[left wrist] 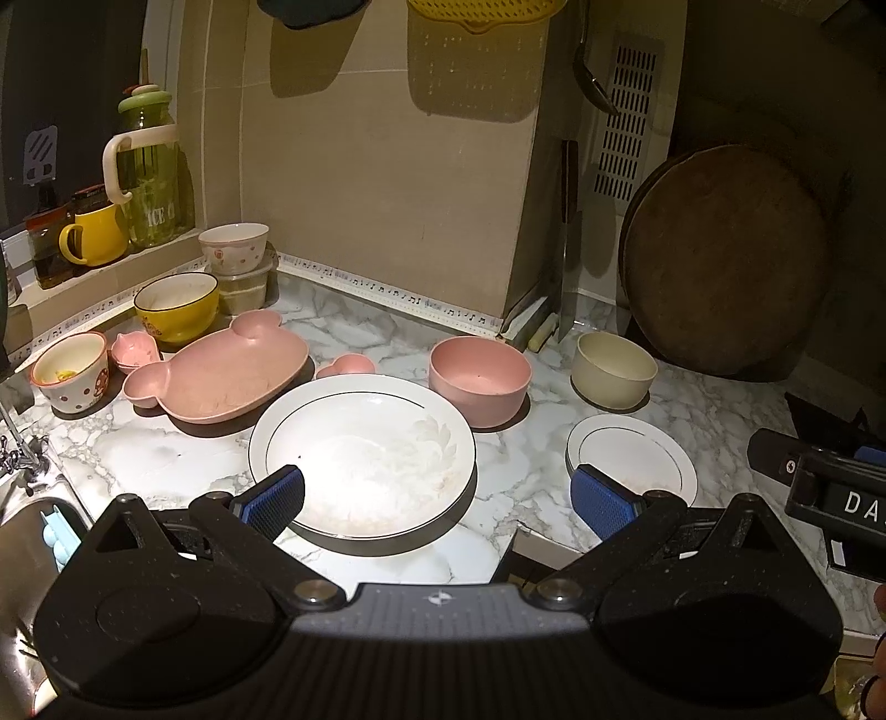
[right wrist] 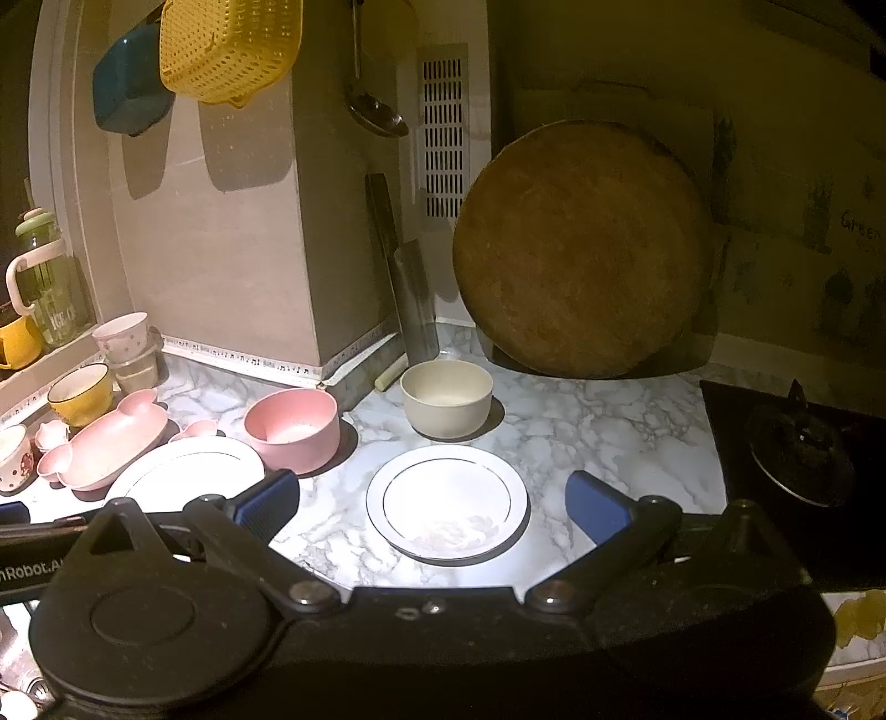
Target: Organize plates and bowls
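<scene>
A large white plate lies on the marble counter in front of my open, empty left gripper; it also shows in the right wrist view. A small white plate lies in front of my open, empty right gripper; it also shows in the left wrist view. Behind them stand a pink bowl and a cream bowl. A pink bear-shaped plate, a yellow bowl and a spotted cup sit at the left.
A round wooden board leans on the wall at the right. A black stove is at the far right, a sink at the left. A knife leans in the corner. A yellow basket hangs above.
</scene>
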`<state>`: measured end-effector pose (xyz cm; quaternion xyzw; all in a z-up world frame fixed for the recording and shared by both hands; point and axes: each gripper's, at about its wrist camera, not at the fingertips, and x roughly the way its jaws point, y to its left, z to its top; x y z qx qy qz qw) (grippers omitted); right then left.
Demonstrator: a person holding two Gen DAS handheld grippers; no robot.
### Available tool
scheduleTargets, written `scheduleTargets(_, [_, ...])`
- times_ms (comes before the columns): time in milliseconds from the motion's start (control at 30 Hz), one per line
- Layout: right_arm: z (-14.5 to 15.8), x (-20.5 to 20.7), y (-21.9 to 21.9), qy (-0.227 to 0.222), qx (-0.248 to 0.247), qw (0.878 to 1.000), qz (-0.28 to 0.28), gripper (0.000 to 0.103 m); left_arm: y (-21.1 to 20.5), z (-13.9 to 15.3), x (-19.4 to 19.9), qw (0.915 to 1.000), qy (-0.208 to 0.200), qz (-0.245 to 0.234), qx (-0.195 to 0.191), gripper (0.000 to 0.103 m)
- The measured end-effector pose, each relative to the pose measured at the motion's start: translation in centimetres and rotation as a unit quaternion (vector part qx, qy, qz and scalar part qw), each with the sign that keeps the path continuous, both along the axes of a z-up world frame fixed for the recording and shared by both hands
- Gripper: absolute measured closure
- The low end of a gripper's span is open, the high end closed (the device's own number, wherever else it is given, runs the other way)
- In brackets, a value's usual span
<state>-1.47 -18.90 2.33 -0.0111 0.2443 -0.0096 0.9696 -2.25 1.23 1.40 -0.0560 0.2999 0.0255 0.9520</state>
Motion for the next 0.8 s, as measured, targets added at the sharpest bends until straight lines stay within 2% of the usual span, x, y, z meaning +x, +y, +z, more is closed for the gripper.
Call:
scheduleTargets(467, [-0.1,0.4,0.6,0.001,-0.001,1.000,0.003,0.001,0.4,-0.1,0.7,0.9999,0.005,-0.005,-0.007,0.000])
scheduleTargets(800, [-0.3,2.5,1.6,-0.002,-0.003,0.999,0.034,0.001,1.4,-0.8,2.7,0.9998,0.010,-0.001,-0.015,0.000])
